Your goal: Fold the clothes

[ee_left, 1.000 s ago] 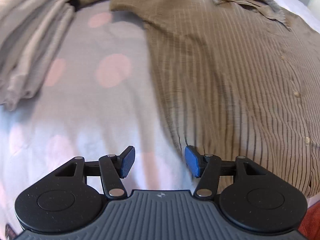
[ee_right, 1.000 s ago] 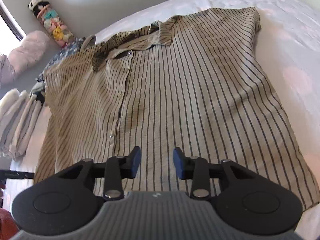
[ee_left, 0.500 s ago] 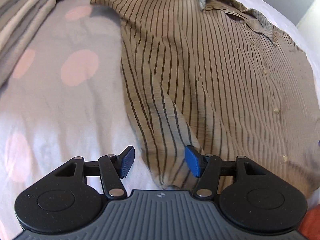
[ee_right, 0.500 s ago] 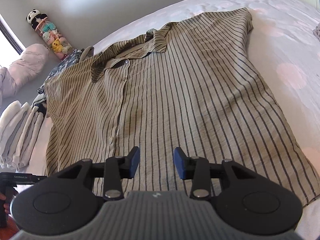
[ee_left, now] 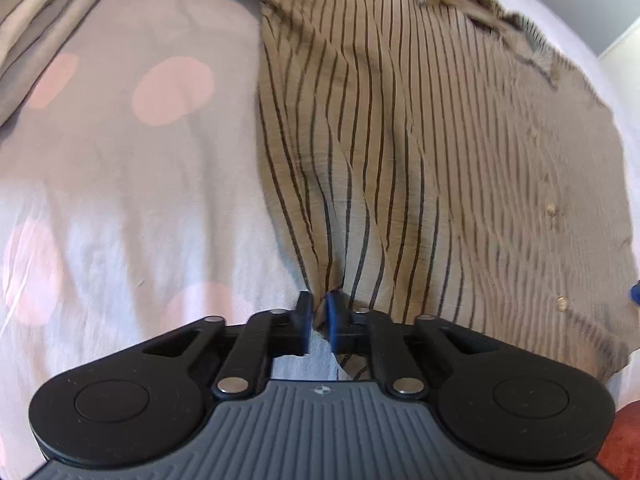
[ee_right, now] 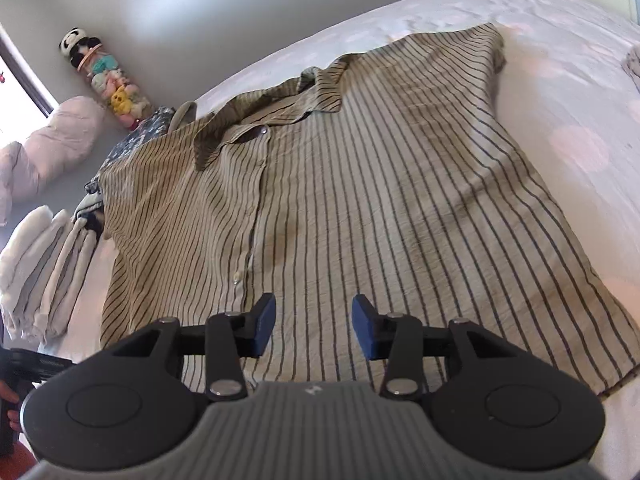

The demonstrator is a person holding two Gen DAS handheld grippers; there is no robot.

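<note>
Evidently, the left gripper, whose blue pads had stood wide apart half a second earlier, was found closed on the lower left corner of the tan, dark-striped, button-front woven shirt. A pinch of hem was seen caught between the pads, with creases running forward and away from the fingertips. The right gripper was found with its pads parted, holding nothing, poised over the hem just right of the button placket, much as in the earlier views. The shirt was noted spread flat, collar at the far end, on the pale bedsheet with pink dots. A stack of folded pale garments was recorded to the far left. It was judged that a fold of the left side could now be drawn.
</note>
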